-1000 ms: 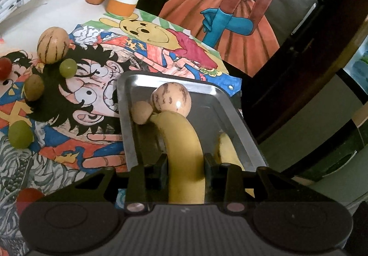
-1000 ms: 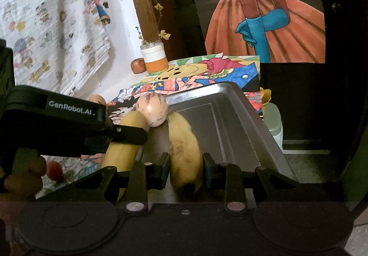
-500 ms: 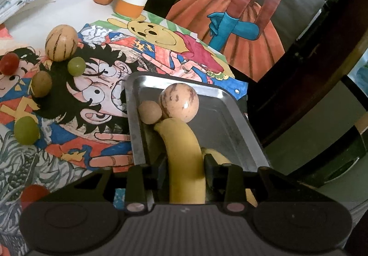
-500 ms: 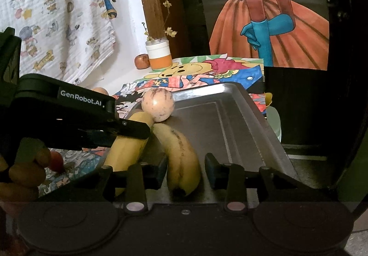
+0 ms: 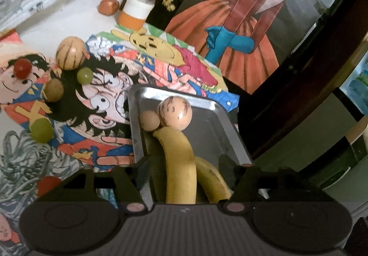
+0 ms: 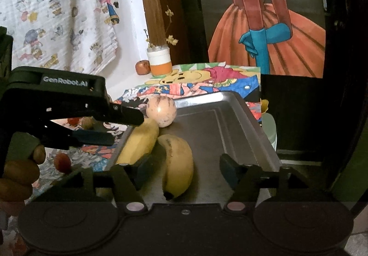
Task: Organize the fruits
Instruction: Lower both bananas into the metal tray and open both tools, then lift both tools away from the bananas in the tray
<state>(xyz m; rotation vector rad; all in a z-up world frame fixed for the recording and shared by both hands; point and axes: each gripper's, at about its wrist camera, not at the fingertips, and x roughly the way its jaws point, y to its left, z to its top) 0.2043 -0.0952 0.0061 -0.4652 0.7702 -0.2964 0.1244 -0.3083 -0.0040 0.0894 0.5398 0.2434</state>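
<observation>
A metal tray (image 5: pixel 220 132) holds two bananas, a striped round fruit (image 5: pixel 174 113) and a small tan ball (image 5: pixel 149 120). My left gripper (image 5: pixel 184 171) is open, its jaws wide on either side of the longer banana (image 5: pixel 179 164), which lies loose in the tray. My right gripper (image 6: pixel 184 171) is open around the shorter banana (image 6: pixel 178 164), which lies free on the tray floor (image 6: pixel 220 132). The left gripper also shows from the side in the right wrist view (image 6: pixel 110 127), beside the longer banana (image 6: pixel 140 141).
On the cartoon mat left of the tray lie a striped melon-like fruit (image 5: pixel 70 53), green grapes (image 5: pixel 84 75), a red tomato (image 5: pixel 22 68) and a brown ball (image 5: pixel 53 90). An orange-and-white jar (image 5: pixel 136 12) and a reddish fruit (image 5: pixel 108 6) stand at the back.
Both grippers have opened and let go of their bananas, which now lie in the tray. Both have drawn back a little.
</observation>
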